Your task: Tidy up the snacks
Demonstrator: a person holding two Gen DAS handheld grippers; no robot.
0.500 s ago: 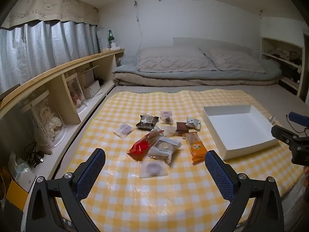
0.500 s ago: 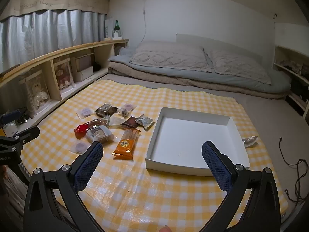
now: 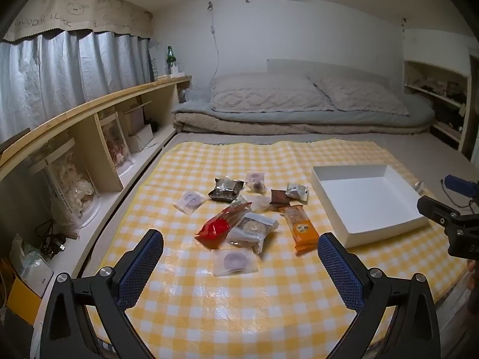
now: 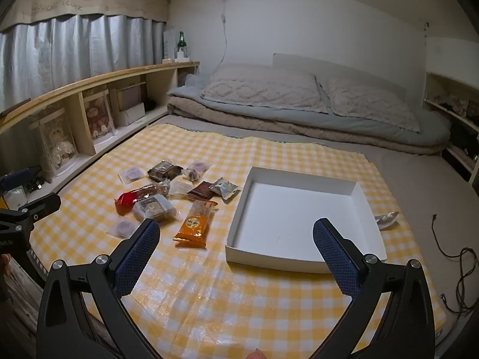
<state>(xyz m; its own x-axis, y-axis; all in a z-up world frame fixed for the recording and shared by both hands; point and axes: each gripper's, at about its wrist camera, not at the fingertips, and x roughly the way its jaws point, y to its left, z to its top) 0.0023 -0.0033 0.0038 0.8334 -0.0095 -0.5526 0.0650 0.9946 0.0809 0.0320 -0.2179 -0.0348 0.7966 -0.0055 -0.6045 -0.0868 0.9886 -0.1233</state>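
Note:
Several wrapped snacks lie in a loose pile on a yellow checked cloth [image 3: 209, 305]: a red packet [image 3: 223, 223], an orange packet [image 3: 302, 227], a clear round-cake pack [image 3: 235, 261], a white pack [image 3: 253, 229]. An empty white box [image 3: 371, 200] stands right of them, also in the right wrist view [image 4: 299, 212]. My left gripper [image 3: 239, 249] is open and empty above the cloth, just short of the pile. My right gripper [image 4: 236, 239] is open and empty, near the box's front edge. The orange packet [image 4: 196, 223] lies left of the box.
A wooden shelf unit [image 3: 89, 125] with jars and boxes runs along the left. Folded bedding and pillows [image 3: 299, 104] lie behind the cloth. A foil wrapper [image 4: 386, 220] lies right of the box; a cable [image 4: 455, 257] trails on the floor at right.

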